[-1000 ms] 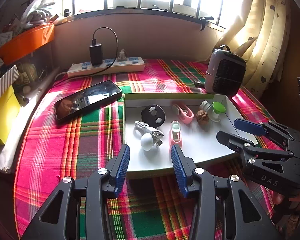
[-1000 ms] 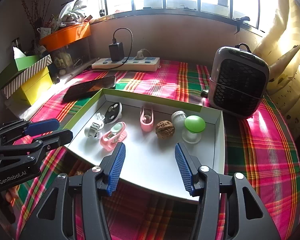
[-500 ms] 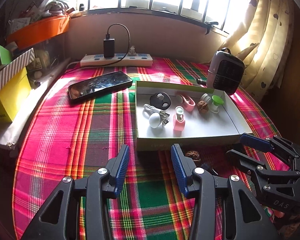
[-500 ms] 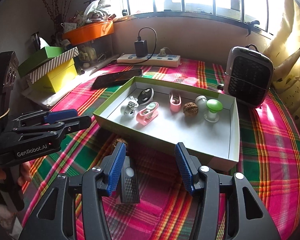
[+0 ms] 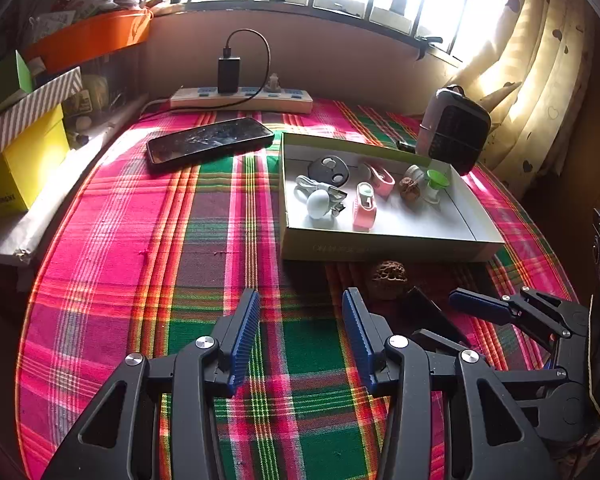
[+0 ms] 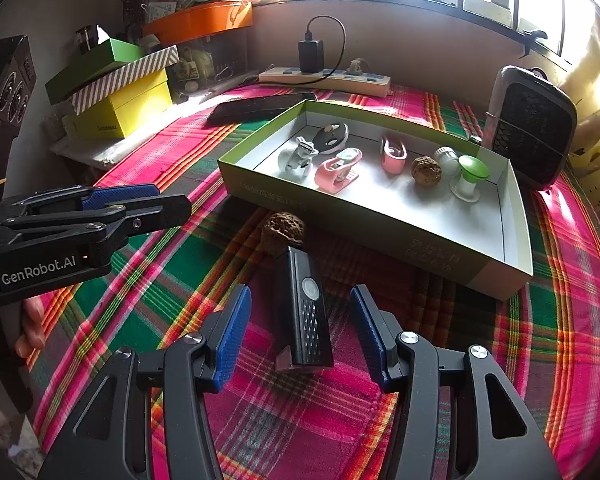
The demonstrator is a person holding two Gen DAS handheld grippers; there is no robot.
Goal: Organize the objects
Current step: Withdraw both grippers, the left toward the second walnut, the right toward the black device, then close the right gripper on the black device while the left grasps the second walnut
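Observation:
A shallow white box [image 5: 380, 246] with a green rim sits on the plaid cloth. It holds several small items, among them pink clips, a walnut and a green-capped piece. In front of the box, a loose walnut [image 5: 388, 278] [image 6: 283, 226] and a black stick-shaped device [image 6: 306, 312] lie on the cloth. My right gripper [image 6: 300, 304] is open and hovers over the device, which shows between its blue pads, untouched. My left gripper [image 5: 300, 312] is open over bare cloth, left of the walnut. One of the right gripper's fingers [image 5: 480, 308] shows at the right of the left wrist view.
A black phone [image 5: 210, 142] lies left of the box, with a power strip [image 5: 240, 98] and charger behind it. A small heater [image 5: 452, 128] stands at the box's far right corner. Stacked yellow, striped and green boxes [image 6: 116, 92] line the left edge. A hand [image 6: 30, 320] holds the left gripper.
Both grippers have drawn back from over the box toward the near side and sunk a little. The loose walnut and black device have come into view. Both stayed open.

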